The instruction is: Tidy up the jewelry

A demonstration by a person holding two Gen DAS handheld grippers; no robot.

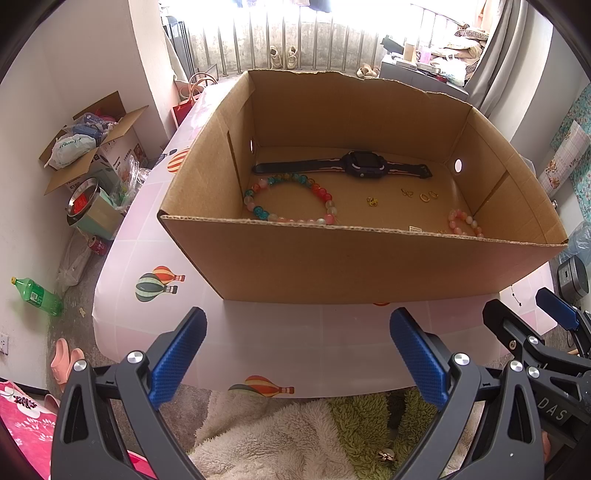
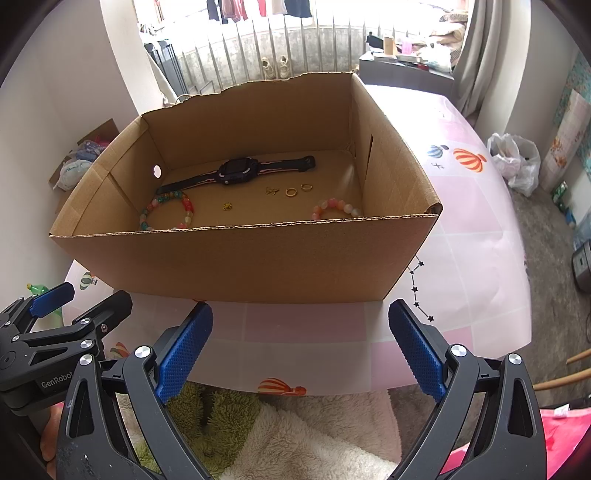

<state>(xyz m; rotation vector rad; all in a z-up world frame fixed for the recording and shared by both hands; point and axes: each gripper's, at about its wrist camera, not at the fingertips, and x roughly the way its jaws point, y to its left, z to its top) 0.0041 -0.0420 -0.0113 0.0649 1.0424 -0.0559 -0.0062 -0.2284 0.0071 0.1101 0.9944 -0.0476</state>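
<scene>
Left gripper (image 1: 297,354): your fingers are spread wide, holding nothing, over the table edge.
Right gripper (image 2: 300,352): likewise spread and empty, beside the left.
Table (image 2: 476,236): pink cloth under the box.
Box (image 1: 369,266): open cardboard, just ahead.
Inside: big bead bracelet (image 1: 290,201) left, small bracelet (image 1: 466,222) right, gold rings (image 1: 428,195) between, watch (image 1: 347,166) at the back.

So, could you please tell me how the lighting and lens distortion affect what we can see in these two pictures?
Left wrist view: the window is blown out white, the box rim bows from the fisheye, and the watch stays sharp. Right wrist view: the same glare up top, sunlight washes out the tablecloth, and dark corners frame the picture.
</scene>
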